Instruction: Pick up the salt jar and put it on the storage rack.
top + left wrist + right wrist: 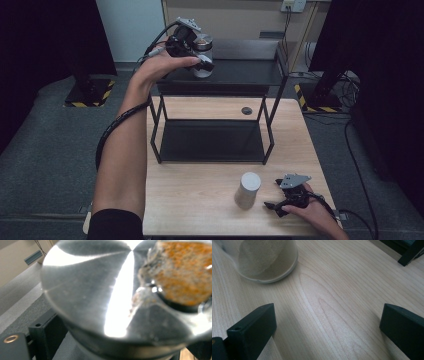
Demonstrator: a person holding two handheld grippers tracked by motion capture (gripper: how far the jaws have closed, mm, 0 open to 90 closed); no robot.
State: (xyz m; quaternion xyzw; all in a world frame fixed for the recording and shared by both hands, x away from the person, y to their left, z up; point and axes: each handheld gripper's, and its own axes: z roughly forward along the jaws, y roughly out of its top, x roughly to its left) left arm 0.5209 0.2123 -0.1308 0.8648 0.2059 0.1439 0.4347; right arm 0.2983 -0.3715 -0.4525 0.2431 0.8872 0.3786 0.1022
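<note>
Up top, left tongs (pixel 202 61) straddle the jar (pixel 203 56) on the shelf (pixel 240 72).

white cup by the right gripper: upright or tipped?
Upright. The white cup stands on its base on the table, beside the open right gripper.

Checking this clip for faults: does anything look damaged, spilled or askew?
Yes: the jar's metal lid on the rack's top shelf carries an orange-brown, rust-like patch on a round part at its edge. The white cup stands upright on the table; nothing is spilled.
</note>
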